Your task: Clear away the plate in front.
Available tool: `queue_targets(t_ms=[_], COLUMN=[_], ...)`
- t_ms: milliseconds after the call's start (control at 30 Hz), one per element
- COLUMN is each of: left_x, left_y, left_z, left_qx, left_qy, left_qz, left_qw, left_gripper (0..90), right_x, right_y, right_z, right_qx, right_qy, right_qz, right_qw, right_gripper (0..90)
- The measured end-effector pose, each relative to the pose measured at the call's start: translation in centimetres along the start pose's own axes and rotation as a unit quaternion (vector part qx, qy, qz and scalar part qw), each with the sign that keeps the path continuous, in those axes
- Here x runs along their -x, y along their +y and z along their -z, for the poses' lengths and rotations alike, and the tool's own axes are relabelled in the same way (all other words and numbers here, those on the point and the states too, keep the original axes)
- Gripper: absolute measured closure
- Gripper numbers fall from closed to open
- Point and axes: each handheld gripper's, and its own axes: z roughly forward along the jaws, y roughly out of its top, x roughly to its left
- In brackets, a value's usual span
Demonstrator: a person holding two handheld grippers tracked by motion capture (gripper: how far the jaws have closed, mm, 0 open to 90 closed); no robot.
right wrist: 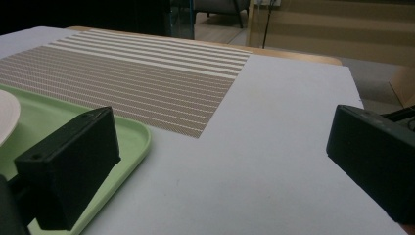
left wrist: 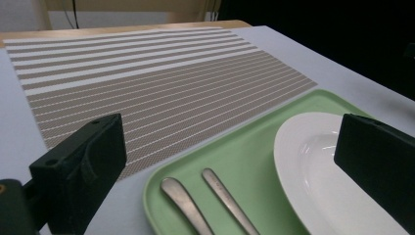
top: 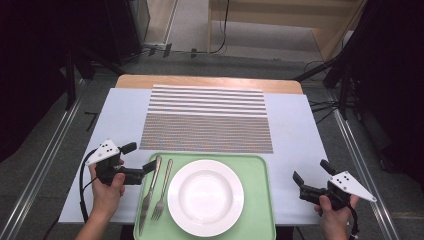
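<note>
— Starting from the biggest thing: where does the work sit on the pale blue-white covered table (top: 295, 150)?

— On the near edge, in the pale green plastic tray (top: 257, 200), with the woven brown-and-white striped placemat (top: 206, 120) lying just beyond its far rim. In the tray rests a round white ceramic plate (top: 205, 196), and to its left two pieces of cutlery: a long silver metal knife (top: 149, 192) at the outside and a silver metal fork (top: 162, 192) between it and the plate.

— How do those two lie?

— Both run their long axis away from the person — handles toward the mat, tips toward the near edge — roughly parallel, close but apart.

— And which claw is nearer?

— The left gripper (top: 140, 161), plainly. It hangs just off the tray's left rim with its jaws spread wide and empty; in the left gripper view the two handle ends, knife (left wrist: 183, 203) and fork (left wrist: 227, 198), lie right between and below the jaws. The right gripper (top: 311, 175) is well apart, out past the tray's right side over bare table, jaws likewise spread and holding nothing.

— So the coming move?

— My judgement: the left one reaches down and across a handle, closing crosswise to that long axis — the knife being the nearer of the two.
</note>
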Motion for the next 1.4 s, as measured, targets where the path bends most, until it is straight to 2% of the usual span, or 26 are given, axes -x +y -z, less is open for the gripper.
queue_targets(t_ms=[200,267,300,533,600,667,700,833,867,967,1133,1233,1267,1333,1400], left_x=[-0.9,-1.2,-1.3,-2.3,-2.6,-2.8,-2.9,-3.6,-3.8,-4.4,-4.8,-5.0,-5.1,-5.2,-5.3], left_y=[-0.6,-0.8,-0.9,-1.7,-1.9,-2.1,-2.3,-2.9,-3.0,-3.6,-4.2,-4.6,-4.7,-4.9,-5.2], left_z=[1.0,1.3,1.4,2.5,2.8,3.0,3.2,3.7,3.9,4.3,5.0,5.4,5.5,5.8,6.1], left_qx=[0.008,0.007,0.007,0.01,0.012,0.011,0.011,0.012,0.012,0.016,0.01,0.011,0.012,0.013,0.012], left_qy=[0.015,0.019,0.022,0.039,0.039,0.047,0.05,0.062,0.064,0.066,0.078,0.081,0.083,0.087,0.091], left_qz=[-0.002,-0.002,-0.002,0.003,0.005,0.001,0.001,0.009,0.013,0.025,0.021,0.025,0.025,0.029,0.03], left_qw=[0.9999,0.9998,0.9997,0.9992,0.9992,0.9988,0.9987,0.998,0.9978,0.9974,0.9967,0.9963,0.9962,0.9958,0.9953], left_gripper=[0.0,0.0,0.0,0.0,0.0,0.0,0.0,0.0,0.0,0.0,0.0,0.0,0.0,0.0,0.0], right_x=[0.1,-0.1,0.0,-0.1,0.0,0.1,0.0,0.0,-0.1,-0.1,0.0,0.1,0.0,0.0,0.1], right_y=[0.0,0.0,0.0,0.0,-0.1,-0.1,-0.1,-0.1,-0.2,-0.2,-0.3,-0.3,-0.3,-0.4,-0.4], right_z=[-0.1,-0.1,-0.1,-0.1,-0.2,-0.3,-0.2,-0.4,-0.3,-0.4,-0.4,-0.5,-0.5,-0.5,-0.7], right_qx=[0.002,-0.002,0.001,0.0,0.0,0.002,-0.002,-0.002,-0.005,-0.007,-0.007,-0.005,-0.011,-0.011,-0.008], right_qy=[-0.002,0.001,0.0,0.0,-0.001,-0.002,0.0,-0.001,-0.001,-0.001,-0.001,-0.003,-0.003,-0.003,-0.003], right_qz=[0.007,-0.001,0.005,0.002,0.005,0.01,0.004,0.007,0.002,0.003,0.005,0.008,-0.001,-0.001,0.005], right_qw=[1.0,1.0,1.0,1.0,1.0,0.9999,1.0,1.0,1.0,1.0,1.0,1.0,0.9999,0.9999,0.9999], right_gripper=[0.0,0.0,0.0,0.0,0.0,0.0,0.0,0.0,0.0,0.0,0.0,0.0,0.0,0.0,0.0])
